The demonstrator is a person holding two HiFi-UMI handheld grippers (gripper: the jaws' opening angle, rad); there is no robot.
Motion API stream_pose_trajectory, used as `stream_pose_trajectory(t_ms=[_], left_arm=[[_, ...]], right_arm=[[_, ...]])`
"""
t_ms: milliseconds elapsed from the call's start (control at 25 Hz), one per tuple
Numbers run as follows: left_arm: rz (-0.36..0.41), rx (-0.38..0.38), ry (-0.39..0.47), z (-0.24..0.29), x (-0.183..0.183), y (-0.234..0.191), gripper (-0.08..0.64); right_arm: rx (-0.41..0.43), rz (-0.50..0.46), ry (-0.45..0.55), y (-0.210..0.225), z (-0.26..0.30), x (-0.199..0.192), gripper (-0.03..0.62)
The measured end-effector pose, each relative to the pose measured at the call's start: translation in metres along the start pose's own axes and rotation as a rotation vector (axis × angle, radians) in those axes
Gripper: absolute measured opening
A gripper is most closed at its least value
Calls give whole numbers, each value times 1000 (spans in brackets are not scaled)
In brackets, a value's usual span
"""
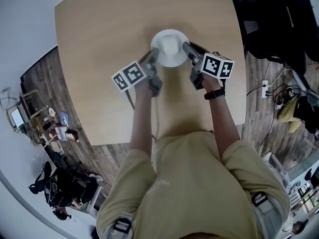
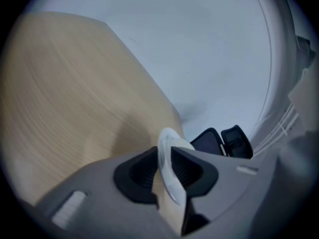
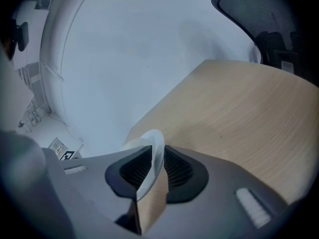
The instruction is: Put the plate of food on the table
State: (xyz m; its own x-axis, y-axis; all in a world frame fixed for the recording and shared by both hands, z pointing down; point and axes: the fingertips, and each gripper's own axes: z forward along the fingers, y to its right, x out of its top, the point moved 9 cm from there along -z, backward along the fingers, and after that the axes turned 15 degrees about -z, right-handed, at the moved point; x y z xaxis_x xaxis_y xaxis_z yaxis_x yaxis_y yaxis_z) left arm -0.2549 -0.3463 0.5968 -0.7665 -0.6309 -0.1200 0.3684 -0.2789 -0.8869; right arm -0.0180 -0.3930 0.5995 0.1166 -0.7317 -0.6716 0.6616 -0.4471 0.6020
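Observation:
A white round plate lies flat on the light wooden table, near its middle. I can make out no food on it. My left gripper is at the plate's left edge and my right gripper at its right edge. In the left gripper view the plate's rim stands between the black ribbed pads, with a thin gap beside it. The right gripper view shows the rim leaning toward one pad, clear of the other. Both grippers are open around the rim.
A dark office chair stands past the table's right side, also seen in the right gripper view. A power strip with cables lies on the wooden floor at the right. Shelves with clutter sit at the left.

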Motion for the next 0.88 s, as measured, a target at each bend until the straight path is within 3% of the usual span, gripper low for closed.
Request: stream_pose_trajectory(t_ms=[320,600,880], left_arm=[[79,75,9,49,42,-17,84],[123,133,1,76,56,-33,95],[82,154,-1,85,60,-49,112]], right_arm=[[-70,-20,-9,31,55,7,80],[-114,-79,-59,46,81,7,84],[-154,-83,-118,52,98,5,87]])
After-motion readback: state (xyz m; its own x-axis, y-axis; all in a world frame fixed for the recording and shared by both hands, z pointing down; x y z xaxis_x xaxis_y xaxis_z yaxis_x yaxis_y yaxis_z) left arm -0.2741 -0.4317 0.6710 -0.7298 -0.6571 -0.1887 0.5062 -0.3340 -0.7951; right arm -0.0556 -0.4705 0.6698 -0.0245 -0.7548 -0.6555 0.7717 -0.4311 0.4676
